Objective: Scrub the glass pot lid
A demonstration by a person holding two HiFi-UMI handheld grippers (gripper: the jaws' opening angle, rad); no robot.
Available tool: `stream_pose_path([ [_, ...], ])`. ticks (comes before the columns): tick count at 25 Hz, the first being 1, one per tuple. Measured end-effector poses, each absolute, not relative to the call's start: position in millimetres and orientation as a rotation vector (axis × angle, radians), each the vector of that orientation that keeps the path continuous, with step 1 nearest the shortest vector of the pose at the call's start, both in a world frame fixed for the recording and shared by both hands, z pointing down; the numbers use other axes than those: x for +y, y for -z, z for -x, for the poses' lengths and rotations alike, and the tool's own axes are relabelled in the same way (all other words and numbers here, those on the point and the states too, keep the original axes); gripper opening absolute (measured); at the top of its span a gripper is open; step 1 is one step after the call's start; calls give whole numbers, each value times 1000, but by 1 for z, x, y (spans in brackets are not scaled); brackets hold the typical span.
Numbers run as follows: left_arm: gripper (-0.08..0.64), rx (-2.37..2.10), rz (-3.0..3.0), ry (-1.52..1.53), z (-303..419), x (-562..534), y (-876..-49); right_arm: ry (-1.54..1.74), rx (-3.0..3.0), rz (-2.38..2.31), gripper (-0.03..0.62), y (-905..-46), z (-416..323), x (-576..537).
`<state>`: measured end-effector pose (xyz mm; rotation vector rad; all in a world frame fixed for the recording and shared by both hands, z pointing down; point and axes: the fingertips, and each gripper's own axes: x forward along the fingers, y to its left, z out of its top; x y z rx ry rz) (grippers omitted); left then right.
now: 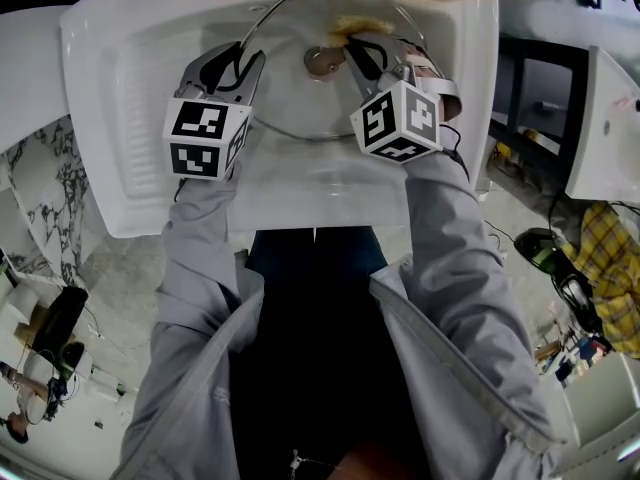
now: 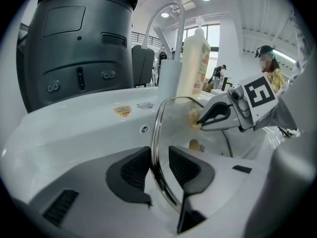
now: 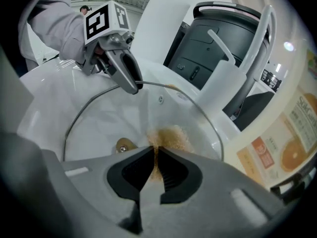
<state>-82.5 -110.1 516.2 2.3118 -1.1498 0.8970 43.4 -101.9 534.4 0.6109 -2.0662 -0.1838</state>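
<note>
The glass pot lid [image 1: 295,103] stands on its edge inside the white sink [image 1: 130,88], over the middle of the basin, and it leans a little toward the back wall of the sink. Its metal rim [image 2: 157,133] goes all around the glass, and the knob [image 1: 322,61] sits in the centre of it.

The left hand-held gripper [image 2: 159,167] is at the left part of the sink. Its jaws stand about half apart and they are closed on the rim of the lid, one dark ribbed pad on each side of the glass. In this way it keeps the lid upright.

The right hand-held gripper [image 3: 154,170] is at the right part of the sink, nearer to the back wall. Its jaws are almost together and they pinch a small yellowish sponge [image 3: 171,135]. The sponge lies against the glass, near the upper rim of the lid and a little above the knob.

Behind the sink, on its back edge, a curved white tap [image 2: 176,29] rises, and just beside it stands a pale bottle [image 2: 195,58] with an orange label. A big dark grey container [image 2: 81,48] stands behind the sink, at the left of the tap.
</note>
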Motion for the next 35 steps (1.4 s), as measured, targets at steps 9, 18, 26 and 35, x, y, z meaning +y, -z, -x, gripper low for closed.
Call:
stream_pose_path([
  [9,118,-1160,-2310,-895,84,-111,-517,59,-2044,-442,28,-579,-38,-36],
  [18,118,-1168,-2307,-890,83,-111,-517,-105,-2055,-272,28,-598,-28,6],
  [26,118,-1171,-2301,-890,84,-111,-517,-244,-2044,-115,28,-605,-23,34],
  [35,118,-1163,-2297,-890,84,-110,-518,-128,-1986,-371,28,-597,-42,0],
])
